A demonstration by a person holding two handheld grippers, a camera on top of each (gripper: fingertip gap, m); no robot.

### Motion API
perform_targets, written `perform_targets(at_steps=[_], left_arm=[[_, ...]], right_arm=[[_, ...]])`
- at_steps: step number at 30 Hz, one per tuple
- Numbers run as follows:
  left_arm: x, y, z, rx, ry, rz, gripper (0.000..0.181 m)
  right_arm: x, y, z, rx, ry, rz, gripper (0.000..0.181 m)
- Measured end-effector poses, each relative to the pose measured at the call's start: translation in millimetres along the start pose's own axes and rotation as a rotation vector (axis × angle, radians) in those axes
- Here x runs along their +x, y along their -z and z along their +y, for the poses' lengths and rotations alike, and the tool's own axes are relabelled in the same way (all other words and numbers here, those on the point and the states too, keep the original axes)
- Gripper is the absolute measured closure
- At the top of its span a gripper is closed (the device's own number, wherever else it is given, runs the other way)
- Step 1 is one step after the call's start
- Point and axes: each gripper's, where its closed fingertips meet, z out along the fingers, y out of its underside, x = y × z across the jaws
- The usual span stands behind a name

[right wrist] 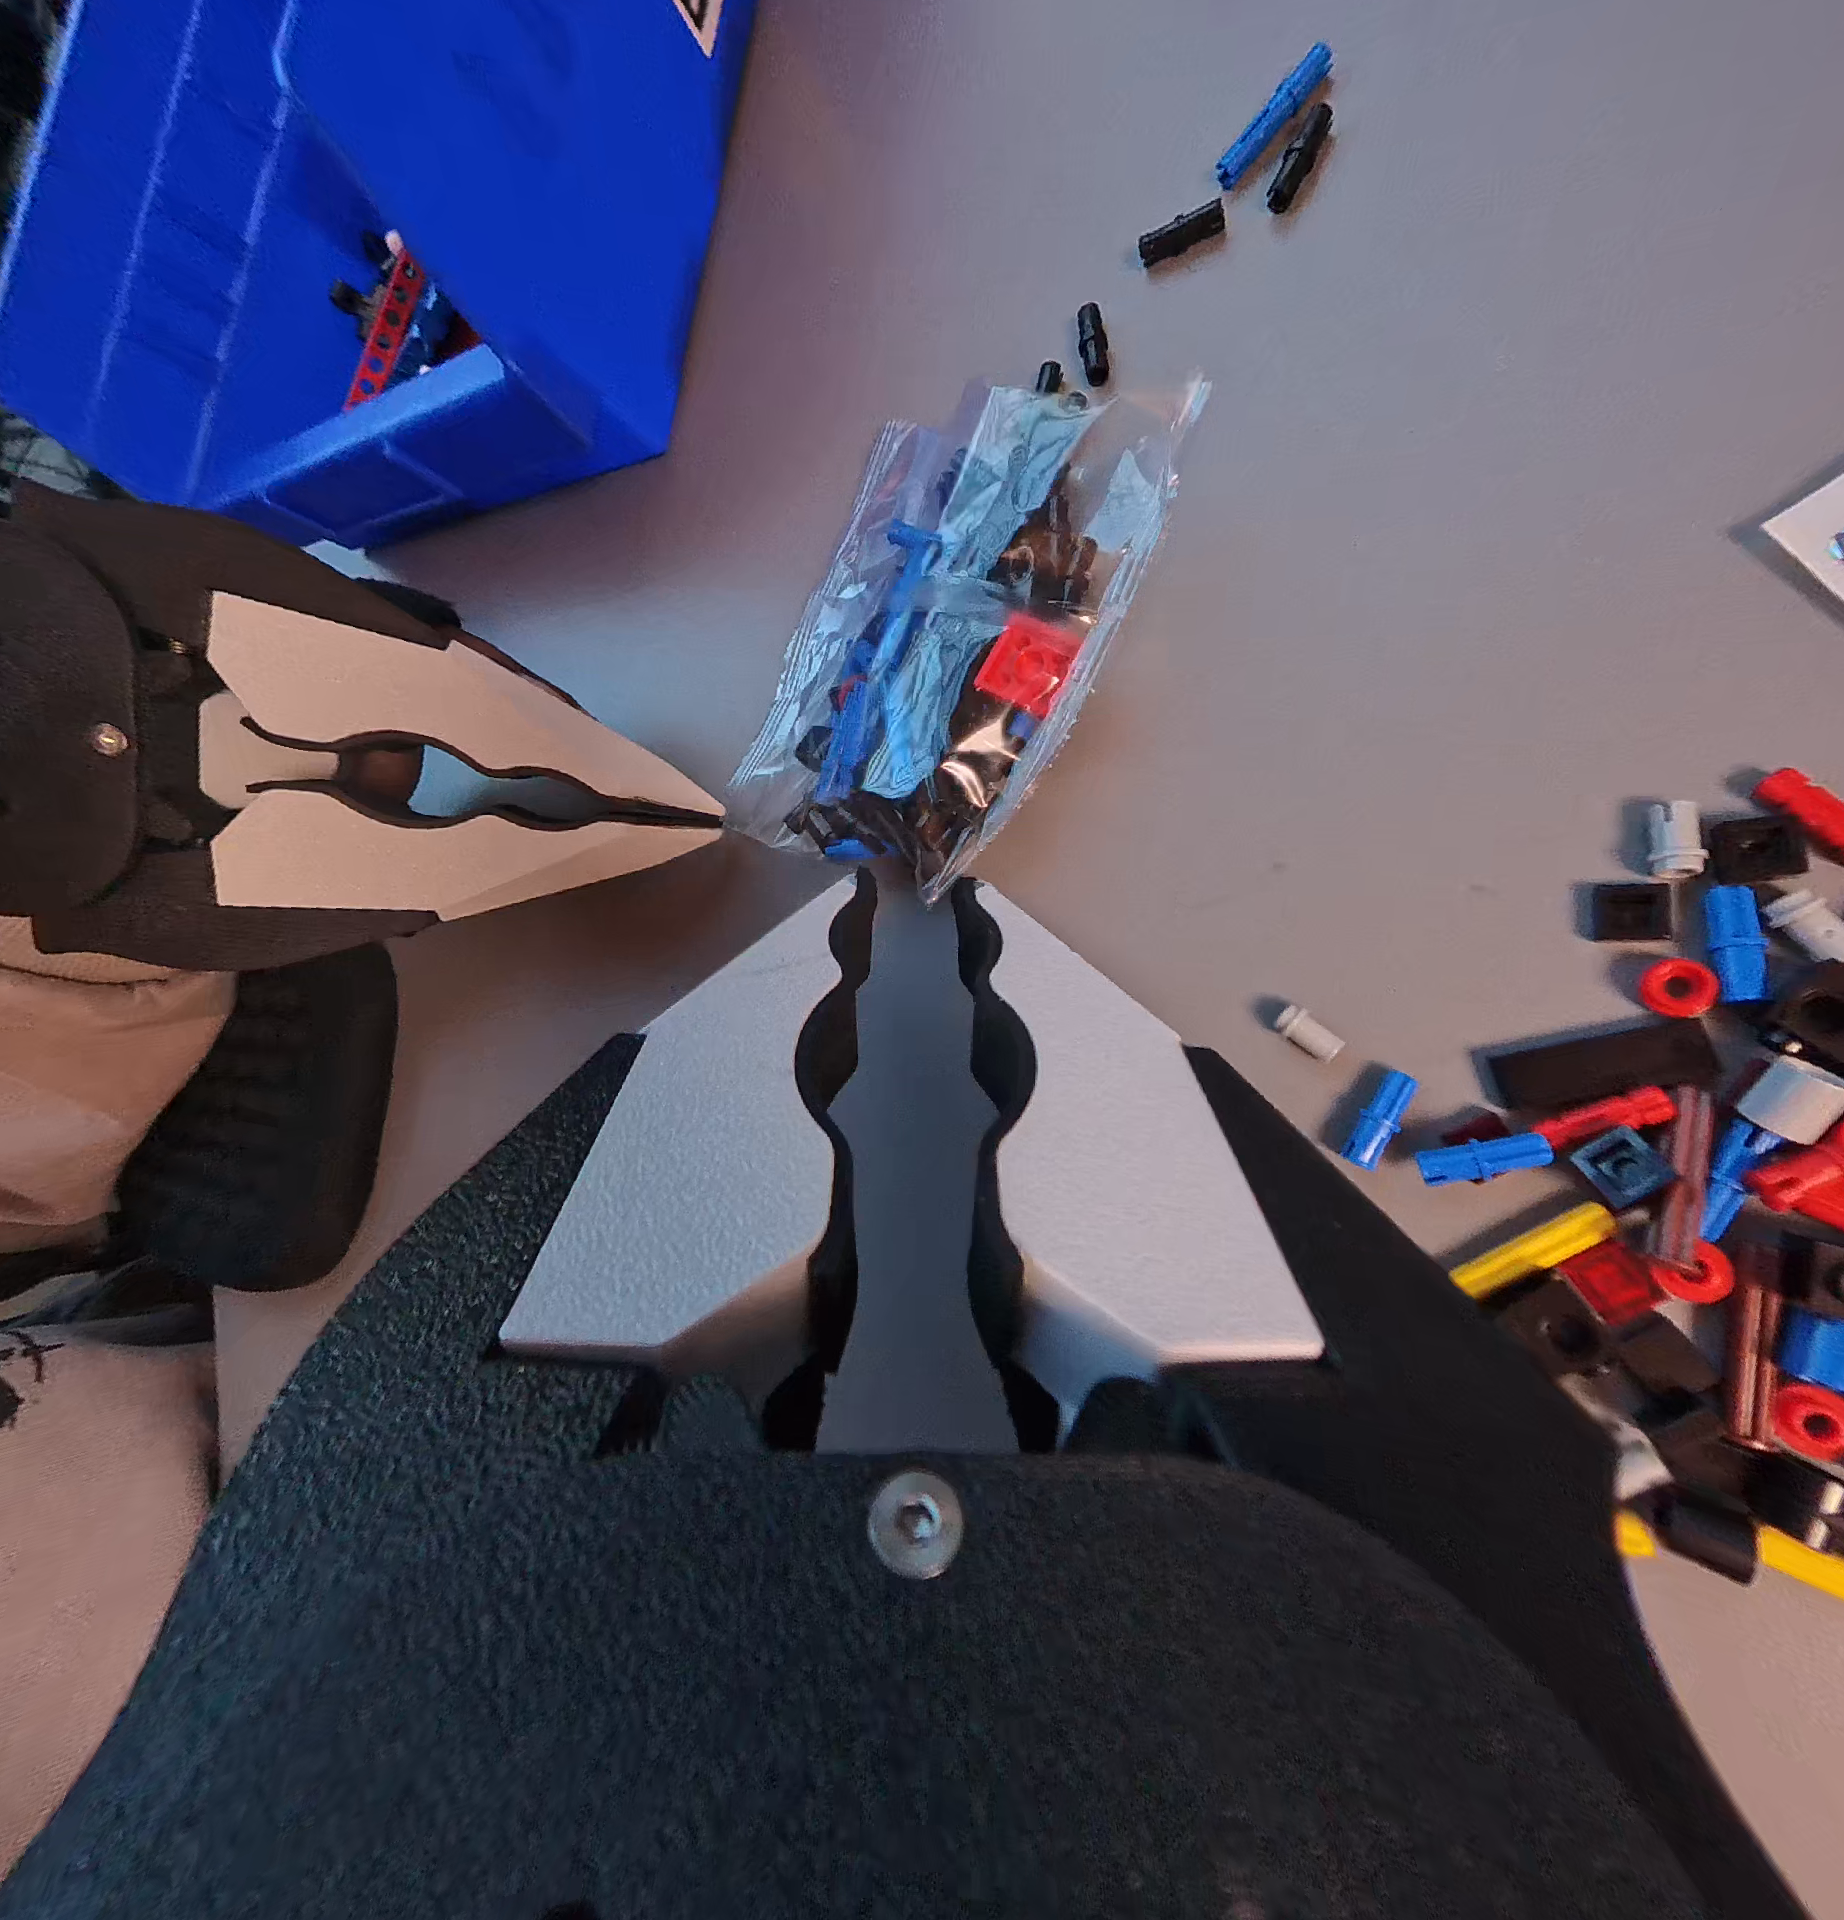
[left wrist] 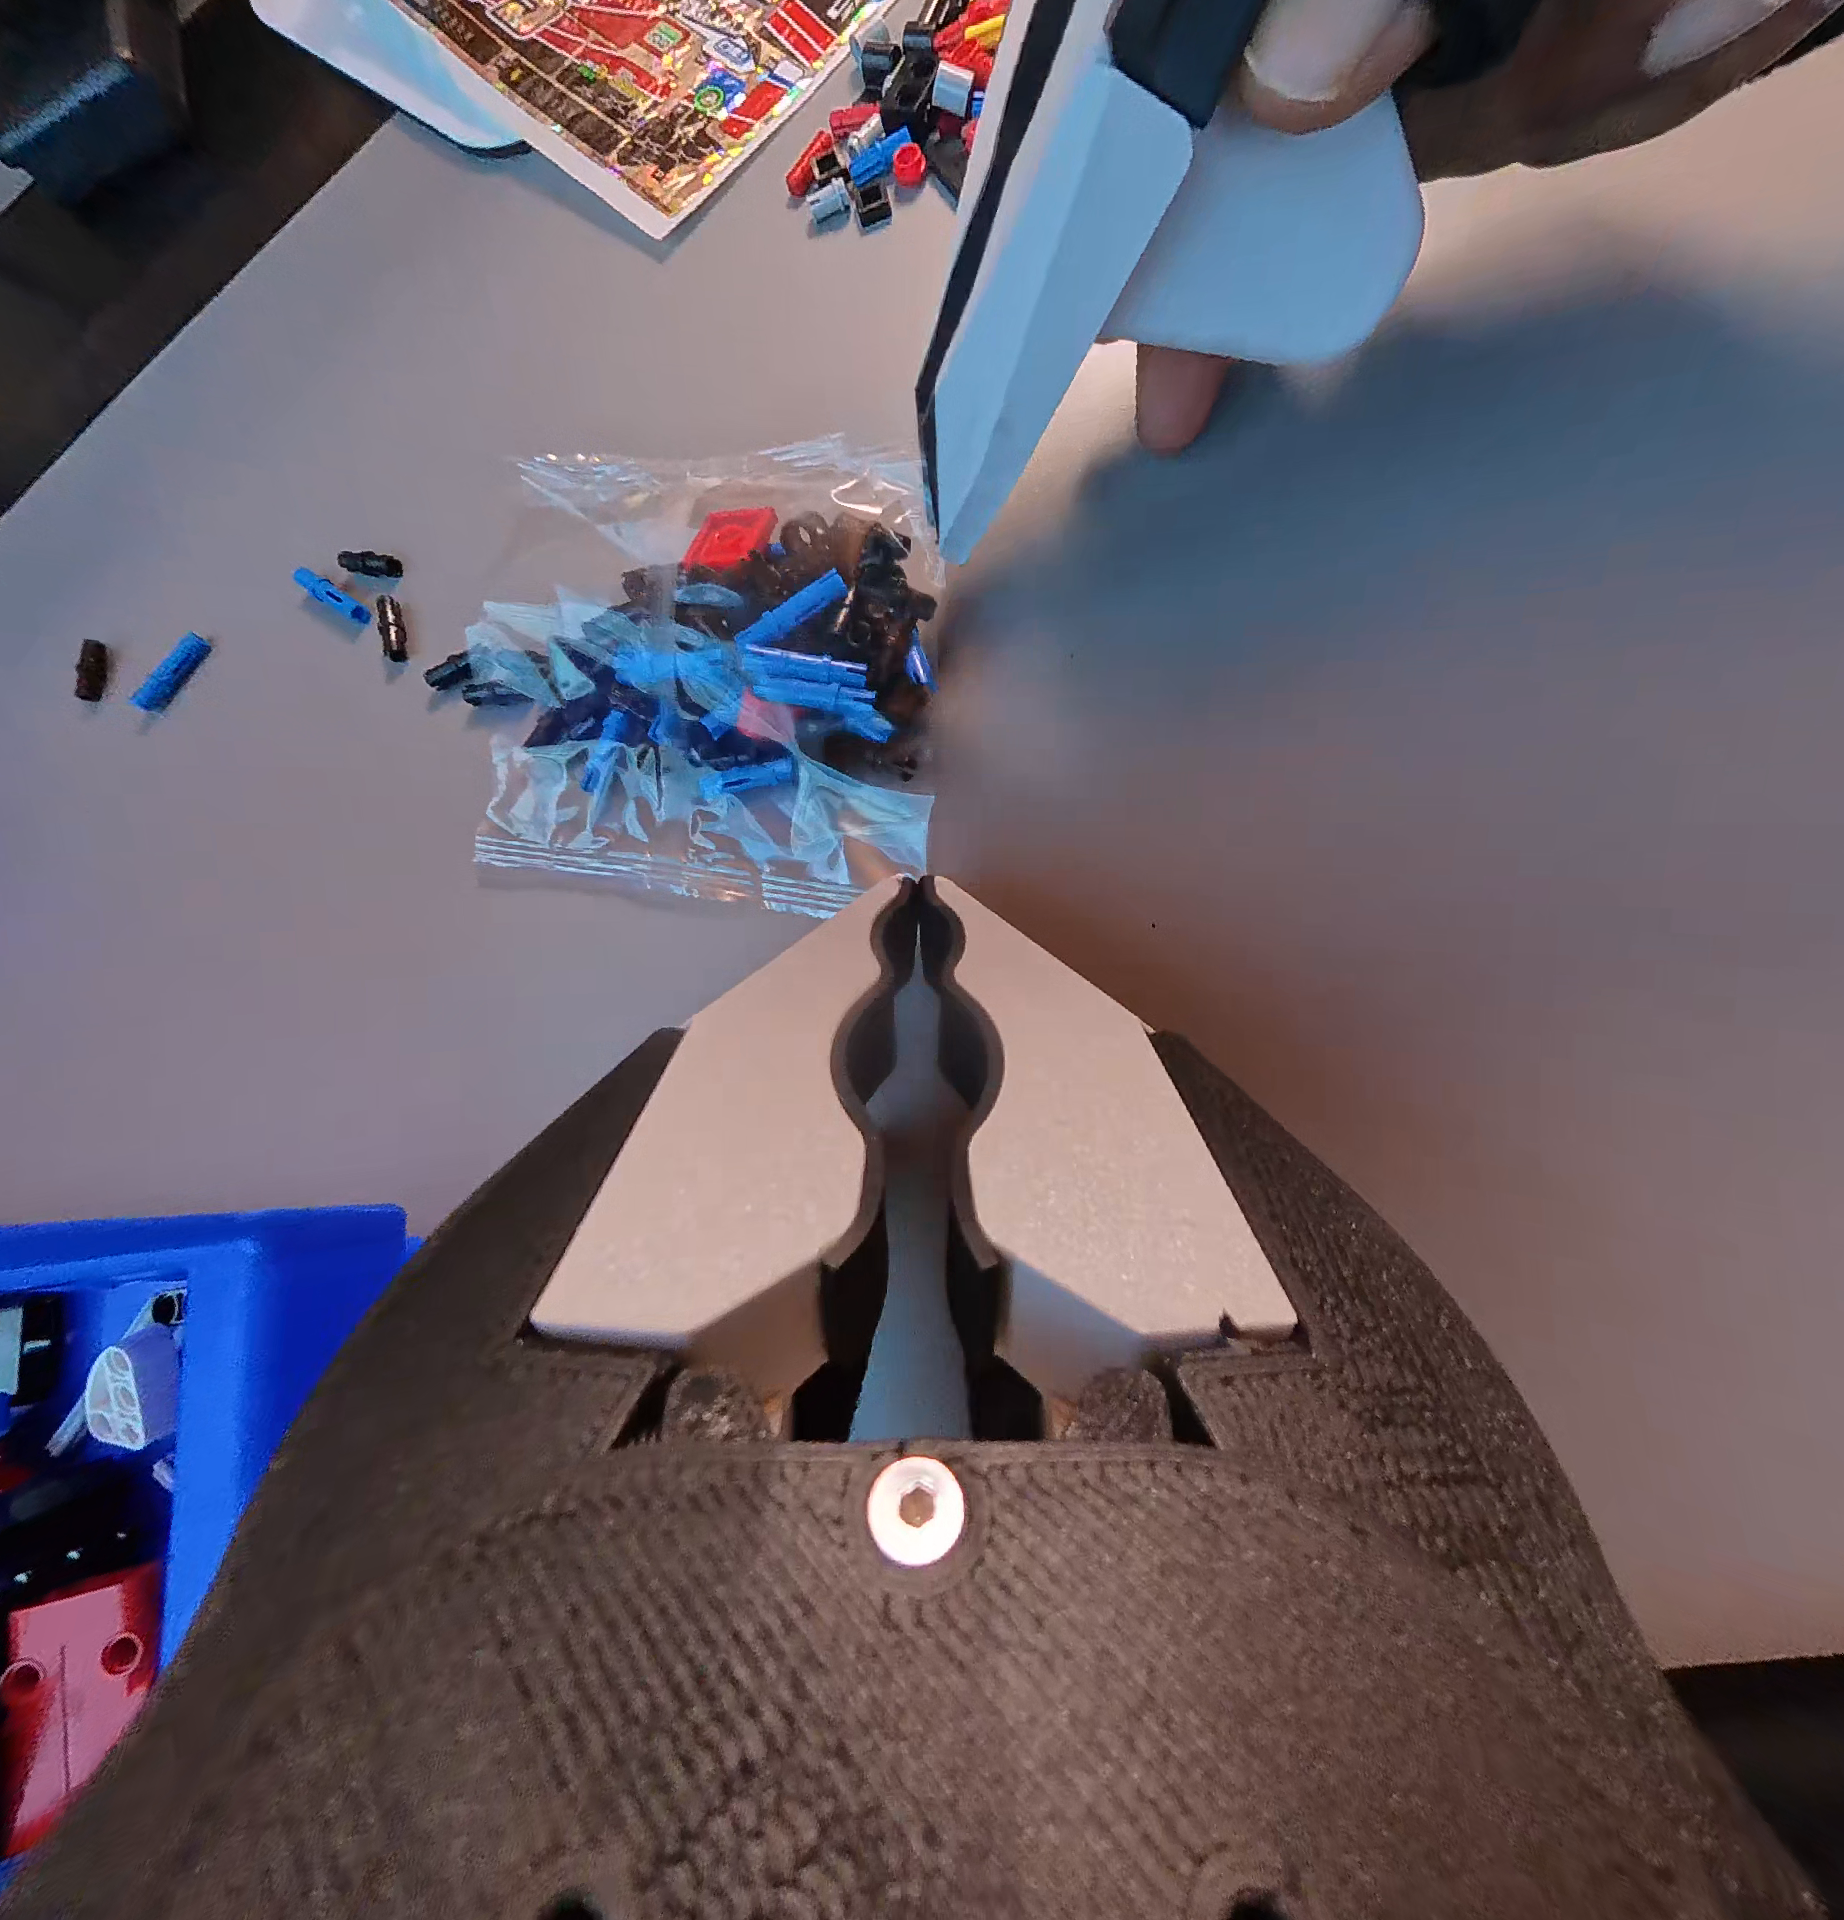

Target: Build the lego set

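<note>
A clear plastic bag (left wrist: 710,686) of blue, black and red lego pieces lies on the grey table. My left gripper (left wrist: 918,883) is shut, its tips pinching the bag's near right corner. It also shows in the right wrist view (right wrist: 718,821), at the bag's (right wrist: 959,644) near left corner. My right gripper (right wrist: 913,885) is open, with the bag's other near corner between its fingertips. In the left wrist view the right gripper (left wrist: 947,540) comes down from above to the bag's far right corner, held by a hand.
A blue bin (left wrist: 222,1299) with red and black parts stands at the lower left and shows in the right wrist view (right wrist: 378,260). Loose pins (left wrist: 346,597) lie left of the bag. A pile of pieces (right wrist: 1728,1195) and a shiny sheet (left wrist: 669,83) lie beyond. Left tips to right tips: about 7 centimeters.
</note>
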Motion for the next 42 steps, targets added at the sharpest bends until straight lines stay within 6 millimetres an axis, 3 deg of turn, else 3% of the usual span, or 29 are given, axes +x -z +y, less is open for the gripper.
perform_targets(at_steps=[6, 16, 20, 26, 30, 34, 42], left_arm=[[-0.1, 1.3, -0.1, 0.007, 0.004, 0.003, 0.181], [-5.2, 4.9, 0.3, 0.025, 0.012, -0.010, 0.181], [-1.2, 2.8, 2.6, 0.018, 0.020, 0.011, 0.160], [-1.7, 1.0, 2.0, 0.021, 0.017, 0.014, 0.157], [-2.5, -0.8, 0.9, 0.023, 0.021, 0.019, 0.160], [-4.4, -0.9, 1.0, 0.016, -0.007, -0.004, 0.161], [-16.1, 13.2, -14.7, 0.097, -0.113, -0.110, 0.156]], right_arm=[[7.1, 11.1, 1.7, -0.010, 0.129, 0.071, 0.156], [22.1, 17.6, 10.1, -0.044, 0.871, 0.336, 0.153], [21.1, 14.1, 6.8, -0.047, 1.009, 0.366, 0.154], [18.4, 11.4, -6.6, -0.027, 1.217, 0.420, 0.149], [10.3, 7.0, -8.9, 0.011, 1.379, 0.428, 0.165], [9.3, 4.1, -9.6, 0.031, 1.424, 0.438, 0.180], [-8.0, 14.7, -14.3, 0.099, 1.197, 0.249, 0.181]])
